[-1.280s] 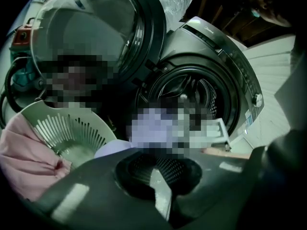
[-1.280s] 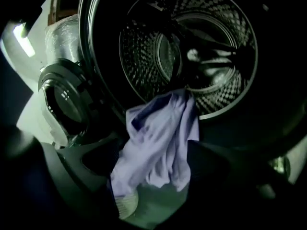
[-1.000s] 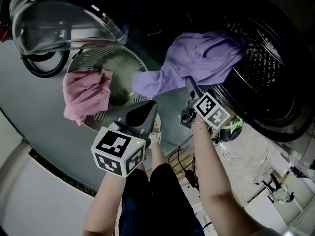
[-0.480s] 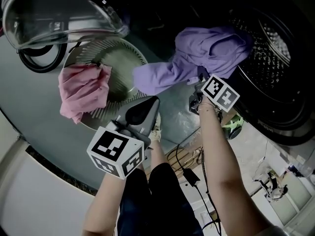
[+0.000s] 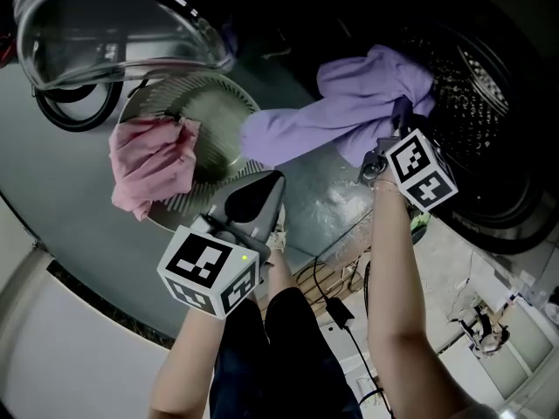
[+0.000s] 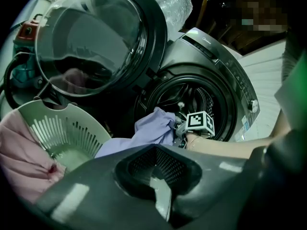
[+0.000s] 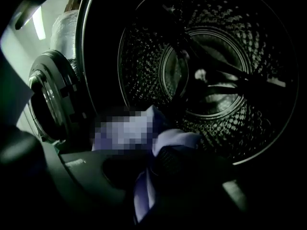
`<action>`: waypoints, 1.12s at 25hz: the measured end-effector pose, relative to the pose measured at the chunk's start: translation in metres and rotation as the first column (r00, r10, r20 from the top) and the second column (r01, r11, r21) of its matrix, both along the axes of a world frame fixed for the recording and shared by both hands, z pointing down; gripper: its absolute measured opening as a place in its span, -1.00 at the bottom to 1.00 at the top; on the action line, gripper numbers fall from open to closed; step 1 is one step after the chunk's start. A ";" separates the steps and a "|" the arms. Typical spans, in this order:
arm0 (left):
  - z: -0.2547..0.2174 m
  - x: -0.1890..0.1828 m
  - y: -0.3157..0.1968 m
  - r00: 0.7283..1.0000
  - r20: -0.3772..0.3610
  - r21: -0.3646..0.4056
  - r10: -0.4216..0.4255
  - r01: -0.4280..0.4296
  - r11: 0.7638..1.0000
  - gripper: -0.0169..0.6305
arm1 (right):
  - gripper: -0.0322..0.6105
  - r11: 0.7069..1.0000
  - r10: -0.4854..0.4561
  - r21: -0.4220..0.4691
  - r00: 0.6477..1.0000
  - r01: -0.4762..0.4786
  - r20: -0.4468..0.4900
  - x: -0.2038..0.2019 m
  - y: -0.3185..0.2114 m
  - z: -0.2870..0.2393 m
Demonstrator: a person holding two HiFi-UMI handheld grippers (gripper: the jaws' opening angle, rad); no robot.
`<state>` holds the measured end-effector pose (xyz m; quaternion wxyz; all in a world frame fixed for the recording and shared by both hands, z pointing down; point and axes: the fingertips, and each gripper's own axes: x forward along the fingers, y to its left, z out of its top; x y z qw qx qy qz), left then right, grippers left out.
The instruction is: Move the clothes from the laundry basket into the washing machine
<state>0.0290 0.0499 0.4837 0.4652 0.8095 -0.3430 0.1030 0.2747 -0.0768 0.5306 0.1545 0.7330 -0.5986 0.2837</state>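
A purple garment [image 5: 349,112] hangs from my right gripper [image 5: 397,119], which is shut on it at the mouth of the washing machine drum [image 5: 489,103]; its tail trails back toward the laundry basket [image 5: 205,103]. In the right gripper view the purple cloth [image 7: 170,138] is pinched between the jaws, with the drum [image 7: 211,71] straight ahead. A pink garment [image 5: 153,164] drapes over the basket's rim. My left gripper [image 5: 255,195] hovers shut and empty just in front of the basket. The left gripper view shows the basket [image 6: 72,133], the purple garment [image 6: 148,131] and the pink garment [image 6: 19,152].
The machine's round glass door [image 5: 113,24] stands swung open above the basket. A black hose loop [image 5: 74,112] lies left of the basket. Cables [image 5: 336,295] run over the floor by the person's legs [image 5: 279,347].
My right gripper has carried the purple garment to the right, closer to the drum opening. The left gripper and the pink garment have hardly moved.
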 end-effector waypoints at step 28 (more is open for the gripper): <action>-0.007 -0.003 0.004 1.000 0.007 -0.001 0.013 -0.013 1.000 -0.95 | 0.35 0.998 0.052 0.033 0.995 -0.055 0.085 -0.005 0.009 -0.019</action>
